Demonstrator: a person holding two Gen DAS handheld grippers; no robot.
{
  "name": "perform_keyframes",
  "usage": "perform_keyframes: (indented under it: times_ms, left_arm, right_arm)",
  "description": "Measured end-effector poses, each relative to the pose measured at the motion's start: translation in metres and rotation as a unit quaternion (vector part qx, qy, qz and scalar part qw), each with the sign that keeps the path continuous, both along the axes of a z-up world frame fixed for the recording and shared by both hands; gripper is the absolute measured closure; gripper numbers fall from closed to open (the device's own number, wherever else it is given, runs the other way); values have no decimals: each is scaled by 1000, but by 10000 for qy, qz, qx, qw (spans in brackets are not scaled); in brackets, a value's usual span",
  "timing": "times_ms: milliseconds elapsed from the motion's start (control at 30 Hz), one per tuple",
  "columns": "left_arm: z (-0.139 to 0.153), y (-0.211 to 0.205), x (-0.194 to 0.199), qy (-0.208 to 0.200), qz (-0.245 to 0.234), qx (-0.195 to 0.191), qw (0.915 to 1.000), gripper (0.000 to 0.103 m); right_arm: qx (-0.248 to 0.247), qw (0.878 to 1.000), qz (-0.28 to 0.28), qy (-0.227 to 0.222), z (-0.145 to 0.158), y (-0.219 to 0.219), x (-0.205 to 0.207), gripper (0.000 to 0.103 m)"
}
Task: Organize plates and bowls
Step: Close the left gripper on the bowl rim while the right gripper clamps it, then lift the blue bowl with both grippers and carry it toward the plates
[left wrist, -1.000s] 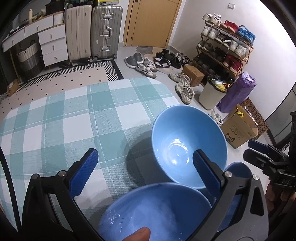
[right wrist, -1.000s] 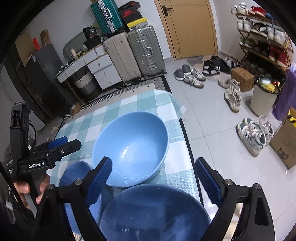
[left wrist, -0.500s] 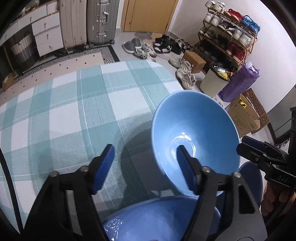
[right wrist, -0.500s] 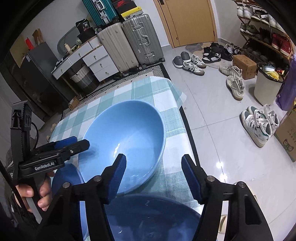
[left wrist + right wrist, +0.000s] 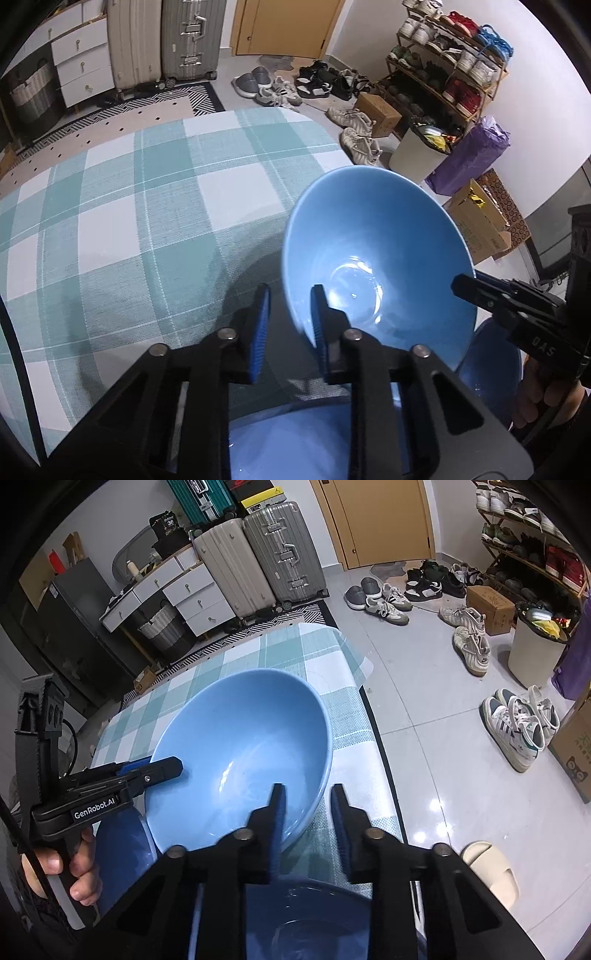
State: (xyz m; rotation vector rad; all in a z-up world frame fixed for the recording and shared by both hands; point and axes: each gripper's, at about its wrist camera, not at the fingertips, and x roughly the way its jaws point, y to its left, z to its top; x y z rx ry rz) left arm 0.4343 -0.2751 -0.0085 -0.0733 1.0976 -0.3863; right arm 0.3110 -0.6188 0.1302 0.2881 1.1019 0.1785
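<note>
Left gripper (image 5: pixel 288 317) closing on left rim of light blue bowl (image 5: pixel 380 254), rim between pads. Right gripper (image 5: pixel 308 814) closing on same bowl's right rim. Bowl tilted, near right edge of checked tablecloth (image 5: pixel 129 206); darker blue bowls (image 5: pixel 295 443) just below.

The left gripper (image 5: pixel 288 321) is seen with its jaws closing on the near rim of a light blue bowl (image 5: pixel 376 258) — one pad inside, one outside. The bowl is tilted above a checked tablecloth (image 5: pixel 129 221), and a darker blue dish (image 5: pixel 295 443) lies directly beneath the tool. To its right, the right gripper (image 5: pixel 465 288) is set at the bowl's opposite rim — a hand (image 5: pixel 543 398) is wrapped around its handle.
</note>
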Motion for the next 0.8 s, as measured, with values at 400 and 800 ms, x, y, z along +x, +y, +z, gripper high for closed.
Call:
perform_keyframes:
  times_ms: [400,800]
  left_arm:
    - [3,-7,-6,-153,-102,108,9998,92]
    - [19,-7,-12,-364,-77,102,9993,93]
  right_arm:
    - [9,10000,-61,-34,-2,3,0,85]
    - [-28,9998,-92,-167,5,5,-1,85]
